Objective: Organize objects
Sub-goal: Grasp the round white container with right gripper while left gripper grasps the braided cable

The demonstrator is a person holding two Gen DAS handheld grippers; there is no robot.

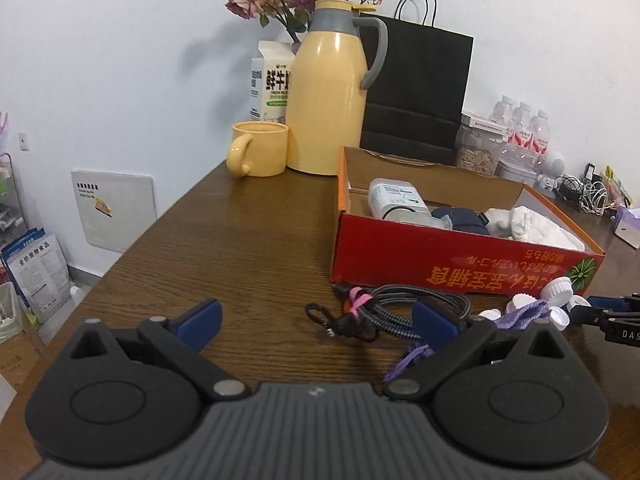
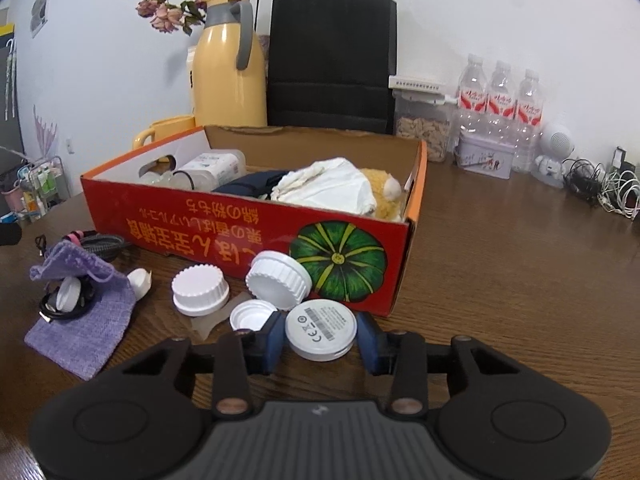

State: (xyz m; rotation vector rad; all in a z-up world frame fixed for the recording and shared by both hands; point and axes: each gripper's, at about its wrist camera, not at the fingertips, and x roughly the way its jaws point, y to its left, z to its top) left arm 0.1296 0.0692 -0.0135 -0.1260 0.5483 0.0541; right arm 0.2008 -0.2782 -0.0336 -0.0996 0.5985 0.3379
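Observation:
A red cardboard box [image 2: 224,224] with a pumpkin picture stands on the wooden table; it also shows in the left wrist view [image 1: 440,264]. It holds a white bottle [image 1: 394,200], a dark blue item, white cloth [image 2: 328,188] and a plush toy. In front of it lie white lids [image 2: 200,290], a purple knitted pouch [image 2: 86,320] and a coiled braided cable [image 1: 404,310]. My right gripper [image 2: 321,338] is shut on a white round disc [image 2: 321,330] with a printed label. My left gripper [image 1: 316,324] is open and empty, with the cable just beyond its right finger.
A yellow thermos jug [image 1: 328,100], yellow mug [image 1: 260,148], milk carton and black paper bag [image 1: 416,88] stand behind the box. Water bottles [image 2: 500,96], a snack jar, a tin and tangled cables [image 2: 600,188] line the back right. The table's left edge [image 1: 132,248] drops to the floor.

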